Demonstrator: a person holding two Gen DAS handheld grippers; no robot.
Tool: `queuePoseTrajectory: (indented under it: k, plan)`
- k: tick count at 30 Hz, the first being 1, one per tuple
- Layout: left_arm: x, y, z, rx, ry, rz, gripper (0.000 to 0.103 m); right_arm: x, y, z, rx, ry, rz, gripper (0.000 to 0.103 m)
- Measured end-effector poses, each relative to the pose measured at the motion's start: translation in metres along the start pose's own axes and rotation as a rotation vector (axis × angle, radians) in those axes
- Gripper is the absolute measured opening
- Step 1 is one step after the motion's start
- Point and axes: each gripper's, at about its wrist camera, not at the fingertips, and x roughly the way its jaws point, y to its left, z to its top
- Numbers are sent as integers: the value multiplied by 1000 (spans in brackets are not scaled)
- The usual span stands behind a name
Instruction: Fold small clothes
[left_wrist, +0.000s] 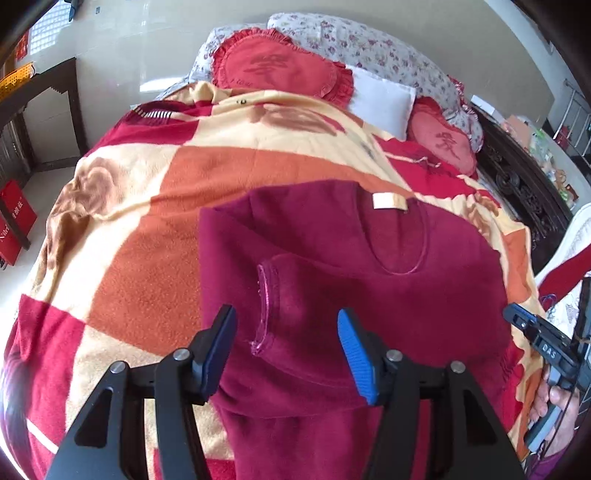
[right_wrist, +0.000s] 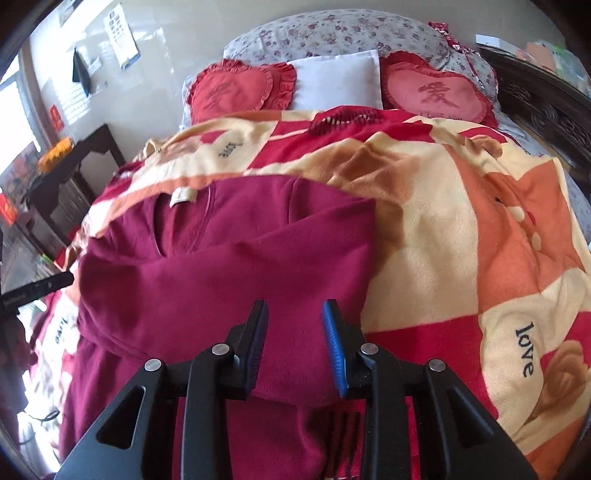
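- Top (left_wrist: 369, 295) lies flat mid-frame on the blanket (left_wrist: 147, 221), sleeves folded in for folding.
- Left gripper (left_wrist: 286, 354) wide, empty over cuff.
- Right gripper (right_wrist: 293, 345) narrower, jaws apart, gripping nothing.

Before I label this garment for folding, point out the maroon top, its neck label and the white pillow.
maroon top (left_wrist: 424, 295), left wrist view, chest below the neckline.
neck label (left_wrist: 388, 201), left wrist view, middle of the tag.
white pillow (right_wrist: 338, 79), right wrist view, its front face.

Place: home bedroom.
Bed: checked fleece blanket (right_wrist: 461, 229) w/ "love" print covers it.
Head end: two red heart cushions (right_wrist: 236, 88), white pillow (right_wrist: 336, 79), floral bolster (right_wrist: 332, 33).
Sides: dark carved wood frame (left_wrist: 524, 192), dark side table (right_wrist: 74, 173), tiled wall.
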Motion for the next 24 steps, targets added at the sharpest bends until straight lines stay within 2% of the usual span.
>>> queuePoseTrajectory:
  k: [3,5,7,10,16,18,20,24]
  plan:
    - [26,5,3,19,33,160,60,13,-2,-5,-15,17,-41,12]
    - [37,14,4,6,66,198,63,23,-11,-6,-8,38,-122,3]
    - [40,25,3,-32,82,181,65,26,-22,-5,29,49,-162,2]
    - [28,34,-3,-79,75,128,65,13,-36,-7,97,42,-98,2]
    - [3,23,-18,-30,46,116,65,-20,-30,-17,74,11,-39,4]
    - [2,19,-21,-14,60,121,65,-10,-21,-23,13,67,-34,4]
    - [-2,17,-26,6,73,126,65,11,-20,-32,-23,146,-97,7]
    - [-24,19,-39,44,61,140,65,-3,-31,-33,73,118,-61,10]
